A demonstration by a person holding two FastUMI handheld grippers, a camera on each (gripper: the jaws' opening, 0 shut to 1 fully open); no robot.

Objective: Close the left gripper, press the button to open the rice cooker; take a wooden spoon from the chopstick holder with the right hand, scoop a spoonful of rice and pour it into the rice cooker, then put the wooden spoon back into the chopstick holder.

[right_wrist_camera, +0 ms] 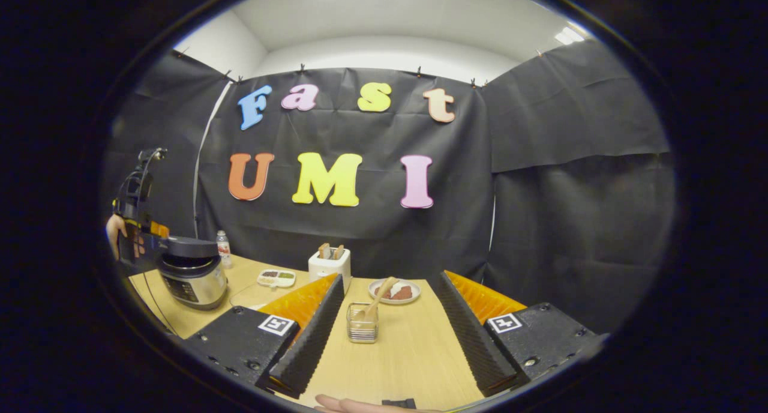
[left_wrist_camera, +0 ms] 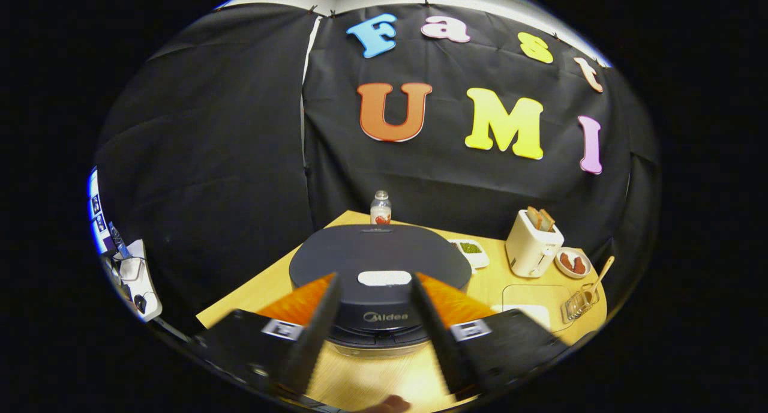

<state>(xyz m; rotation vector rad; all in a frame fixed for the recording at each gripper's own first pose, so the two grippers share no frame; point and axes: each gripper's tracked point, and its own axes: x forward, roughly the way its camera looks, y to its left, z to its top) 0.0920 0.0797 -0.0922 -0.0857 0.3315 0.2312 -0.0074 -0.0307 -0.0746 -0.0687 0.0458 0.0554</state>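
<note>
A: Left tool (left_wrist_camera: 372, 308) is spread wide, nothing between its fingers. It hangs just in front of the cooker (left_wrist_camera: 380, 263), lid down, the button (left_wrist_camera: 384, 278) dead ahead between the tips.

B: So it must clench before pressing. And the right tool (right_wrist_camera: 390, 317)?

A: Also released; the spoon (right_wrist_camera: 378, 302) stands tilted in the holder (right_wrist_camera: 362, 324) straight ahead on the tabletop (right_wrist_camera: 414, 353).

A white toaster (right_wrist_camera: 329, 265) holding two slices stands at the worktop's (right_wrist_camera: 408, 347) back edge; left of it, a divided dish (right_wrist_camera: 276, 277) and a bottle (right_wrist_camera: 223, 248); right, a plate (right_wrist_camera: 394, 292).
</note>
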